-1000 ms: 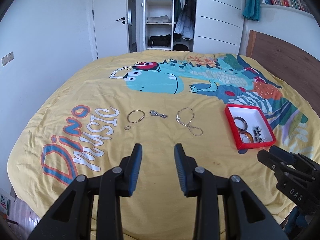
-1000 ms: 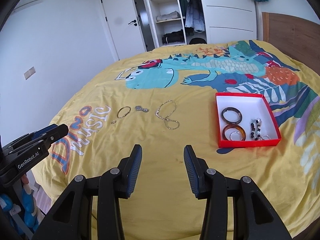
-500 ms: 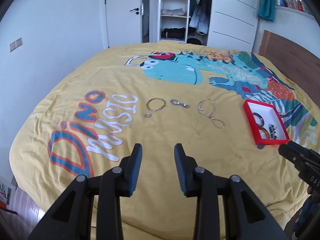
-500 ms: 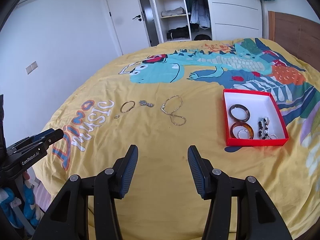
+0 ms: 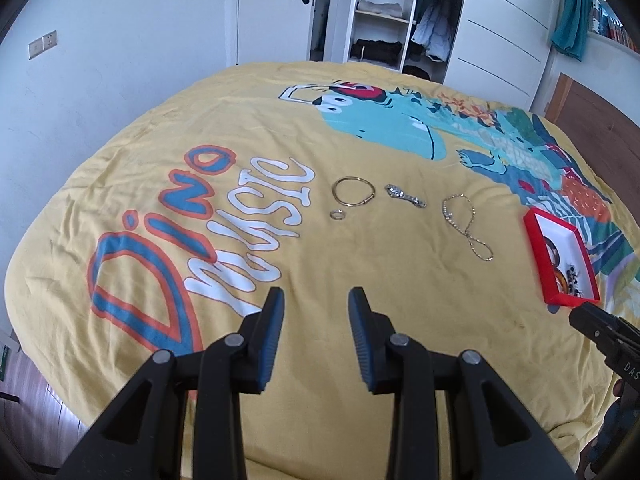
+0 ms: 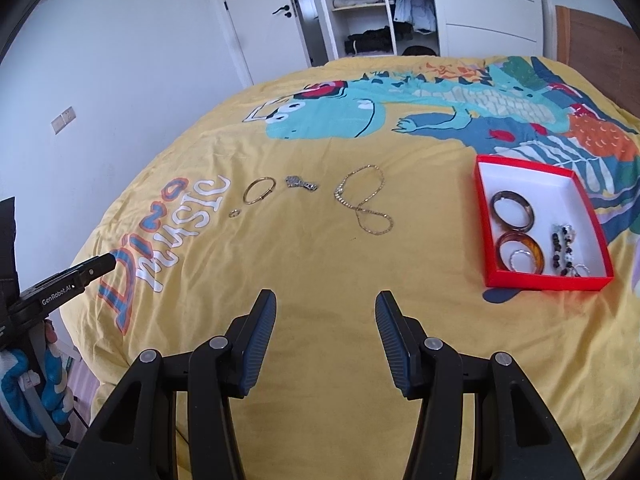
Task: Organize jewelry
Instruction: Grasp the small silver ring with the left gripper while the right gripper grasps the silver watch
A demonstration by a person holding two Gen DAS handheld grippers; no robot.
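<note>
On the yellow bedspread lie a small ring [image 5: 337, 214] [image 6: 234, 213], a gold bangle [image 5: 354, 191] [image 6: 260, 189], a silver watch [image 5: 405, 195] [image 6: 301, 183] and a chain necklace [image 5: 466, 224] [image 6: 363, 204]. A red box [image 6: 492, 216] [image 5: 535, 246] to the right holds two brown bangles [image 6: 514, 210], a silver ring and dark beads [image 6: 562, 248]. My left gripper [image 5: 316, 310] is open and empty, above the near bedspread. My right gripper [image 6: 326, 312] is open and empty, near the front, left of the box.
The bed's near edge drops to a wooden floor [image 5: 24, 384]. A white door [image 6: 260, 20] and an open wardrobe [image 5: 384, 12] stand beyond the bed. A wooden headboard [image 6: 600, 36] is at the right. The left gripper's tip shows in the right wrist view [image 6: 96, 266].
The left gripper has swung left, so the jewelry and box sit further right in its view. The right gripper's jaws have opened wider and it has shifted slightly back.
</note>
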